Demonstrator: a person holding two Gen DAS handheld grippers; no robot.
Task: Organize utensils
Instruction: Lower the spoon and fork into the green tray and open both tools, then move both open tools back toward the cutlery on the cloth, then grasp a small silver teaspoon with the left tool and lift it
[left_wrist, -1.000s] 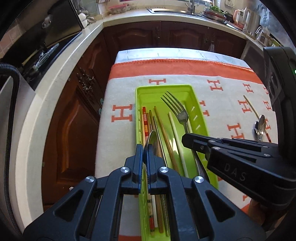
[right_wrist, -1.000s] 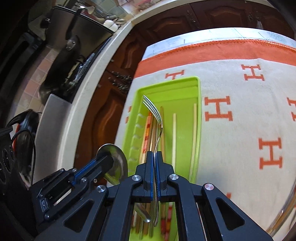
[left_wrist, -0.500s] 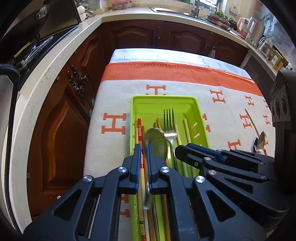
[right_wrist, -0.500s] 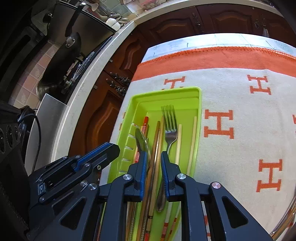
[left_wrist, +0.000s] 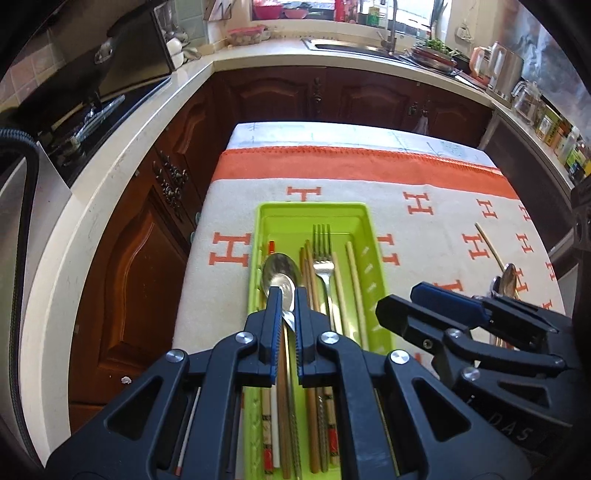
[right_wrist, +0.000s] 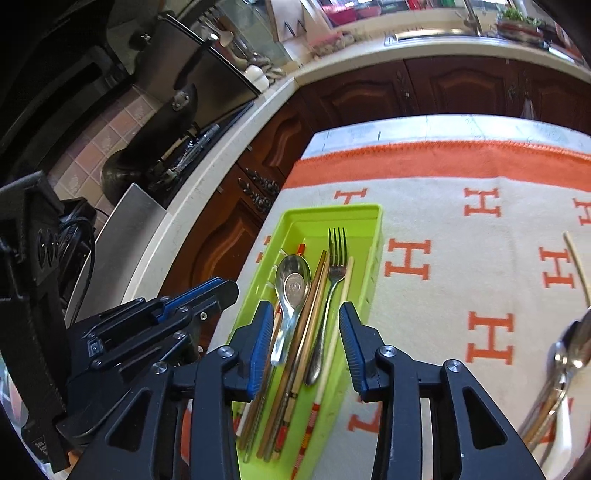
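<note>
In green tray (right_wrist: 373, 236) on table: spoon (right_wrist: 293, 284), fork (right_wrist: 337, 258), chopsticks (right_wrist: 314, 295). Left gripper (left_wrist: 286, 301) jaws slightly apart around spoon handle; right gripper (right_wrist: 306, 321) jaws wide apart above tray.

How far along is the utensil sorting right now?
Mostly done: the fork, spoon and several chopsticks lie in the green tray. Nothing is in hand: the right gripper is open above the tray, and the left gripper is parted around the spoon's handle. Left: spoons and a chopstick on the cloth.
</note>
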